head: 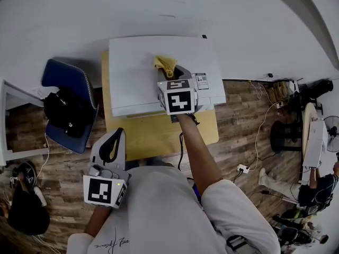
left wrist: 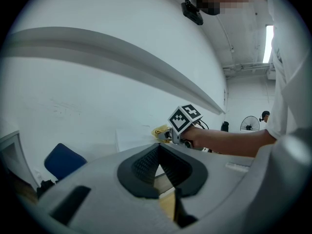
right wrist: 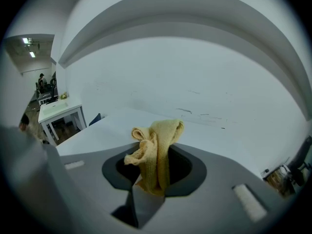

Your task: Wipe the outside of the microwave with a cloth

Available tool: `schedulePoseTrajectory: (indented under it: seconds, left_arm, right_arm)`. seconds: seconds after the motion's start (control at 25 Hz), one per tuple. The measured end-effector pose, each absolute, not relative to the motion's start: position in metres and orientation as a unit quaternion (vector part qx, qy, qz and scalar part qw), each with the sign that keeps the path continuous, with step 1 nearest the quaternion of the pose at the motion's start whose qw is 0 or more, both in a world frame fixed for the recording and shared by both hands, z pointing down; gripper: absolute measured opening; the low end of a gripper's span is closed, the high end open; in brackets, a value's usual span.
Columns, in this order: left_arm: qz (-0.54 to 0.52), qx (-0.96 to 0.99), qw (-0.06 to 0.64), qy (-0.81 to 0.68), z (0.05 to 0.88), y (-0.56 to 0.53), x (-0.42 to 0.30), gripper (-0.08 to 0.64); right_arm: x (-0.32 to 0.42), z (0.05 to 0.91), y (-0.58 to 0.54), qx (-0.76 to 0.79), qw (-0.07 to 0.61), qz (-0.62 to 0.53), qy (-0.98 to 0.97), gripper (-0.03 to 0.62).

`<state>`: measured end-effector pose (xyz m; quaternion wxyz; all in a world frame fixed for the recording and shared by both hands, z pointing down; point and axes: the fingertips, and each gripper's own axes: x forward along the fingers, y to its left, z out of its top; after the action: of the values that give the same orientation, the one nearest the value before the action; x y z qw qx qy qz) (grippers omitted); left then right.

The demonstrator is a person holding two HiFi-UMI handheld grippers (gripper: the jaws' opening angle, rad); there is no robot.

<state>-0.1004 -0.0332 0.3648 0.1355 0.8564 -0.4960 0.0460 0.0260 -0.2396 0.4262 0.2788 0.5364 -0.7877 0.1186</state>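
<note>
A white microwave (head: 137, 73) stands on a wooden table (head: 153, 134) against the wall. My right gripper (head: 168, 74) reaches over the microwave's top and is shut on a bunched yellow cloth (head: 166, 64). In the right gripper view the cloth (right wrist: 156, 147) sticks up out of that gripper (right wrist: 153, 172) above the white microwave top (right wrist: 107, 130). My left gripper (head: 117, 134) hangs low beside the table's front left corner, away from the microwave, shut with nothing in it. The left gripper view looks past its closed tips (left wrist: 158, 147) to the microwave (left wrist: 131, 138) and the cloth (left wrist: 160, 131).
A blue chair (head: 66, 75) with a black bag (head: 66, 112) stands left of the table, and a white desk (head: 8, 118) lies further left. Cables and a power strip (head: 243, 168) lie on the wooden floor to the right, near a fan (head: 332, 134).
</note>
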Motion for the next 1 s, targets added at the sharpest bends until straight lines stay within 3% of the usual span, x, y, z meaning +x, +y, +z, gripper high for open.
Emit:
schedulePoseTrajectory:
  seconds: [1.0]
  left_arm:
    - [0.055, 0.850, 0.147, -0.503, 0.374, -0.021, -0.117, -0.011]
  right_arm:
    - [-0.118, 0.426, -0.210, 0.438, 0.263, 0.125, -0.851, 0.120]
